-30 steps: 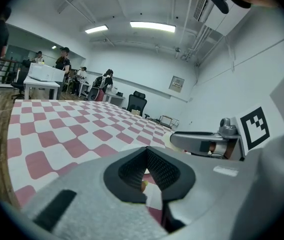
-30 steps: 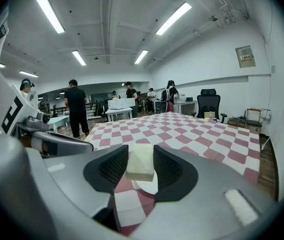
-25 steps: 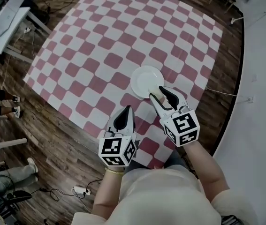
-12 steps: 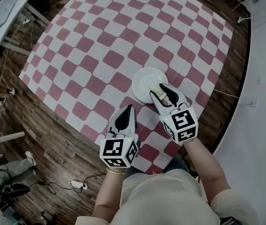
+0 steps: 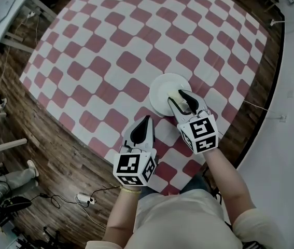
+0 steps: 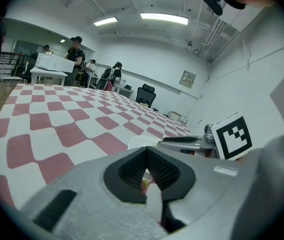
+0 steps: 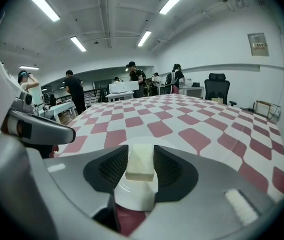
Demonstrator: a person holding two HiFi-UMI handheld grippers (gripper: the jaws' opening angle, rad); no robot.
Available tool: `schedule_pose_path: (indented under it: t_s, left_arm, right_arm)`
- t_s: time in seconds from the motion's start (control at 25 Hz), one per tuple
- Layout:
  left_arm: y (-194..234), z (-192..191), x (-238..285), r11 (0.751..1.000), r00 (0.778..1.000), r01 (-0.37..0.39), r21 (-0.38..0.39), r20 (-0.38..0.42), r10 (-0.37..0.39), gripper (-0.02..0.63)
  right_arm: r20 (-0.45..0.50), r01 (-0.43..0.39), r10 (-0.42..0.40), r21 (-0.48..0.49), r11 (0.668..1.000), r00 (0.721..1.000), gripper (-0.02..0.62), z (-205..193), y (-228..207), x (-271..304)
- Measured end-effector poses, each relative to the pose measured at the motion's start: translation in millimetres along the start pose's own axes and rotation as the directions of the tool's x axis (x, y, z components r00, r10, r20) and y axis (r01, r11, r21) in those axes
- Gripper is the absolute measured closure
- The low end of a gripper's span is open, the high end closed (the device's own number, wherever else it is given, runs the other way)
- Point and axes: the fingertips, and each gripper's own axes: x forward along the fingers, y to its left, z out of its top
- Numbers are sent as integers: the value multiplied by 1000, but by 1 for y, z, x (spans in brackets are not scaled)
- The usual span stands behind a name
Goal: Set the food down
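A round white plate [image 5: 163,90] lies on the red-and-white checked cloth [image 5: 136,45]. My right gripper [image 5: 181,97] hangs over the plate's near right part, shut on a pale cream block of food [image 7: 140,162]; the plate [image 7: 131,196] shows just beneath the block. Whether the block touches the plate I cannot tell. My left gripper [image 5: 145,120] hovers over the cloth to the left of the plate and nearer to me, its jaws shut with nothing held [image 6: 147,171].
The cloth's near edge [image 5: 100,149] runs just below the grippers, with wooden floor [image 5: 58,165] beyond it. A cable and power strip [image 5: 83,197] lie on the floor. Several people [image 7: 74,89] and desks stand far across the room.
My right gripper with the food block has edged a little farther over the plate. The left gripper has kept its place beside it.
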Motion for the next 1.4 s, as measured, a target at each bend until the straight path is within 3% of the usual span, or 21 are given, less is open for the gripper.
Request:
schedule_pose_path:
  t_s: [0.72,1.4]
  left_arm:
    - [1,-7,11,1000,1000,4,-25,-15,-5,600]
    - [-2,-9,6,999,1000,20,-26,-14,-20,600]
  right_arm:
    - [-64,-6,0,-90,996,998,428,-7,1,22]
    - [-68,7,-12,-68,998,998,414,-9,3,22]
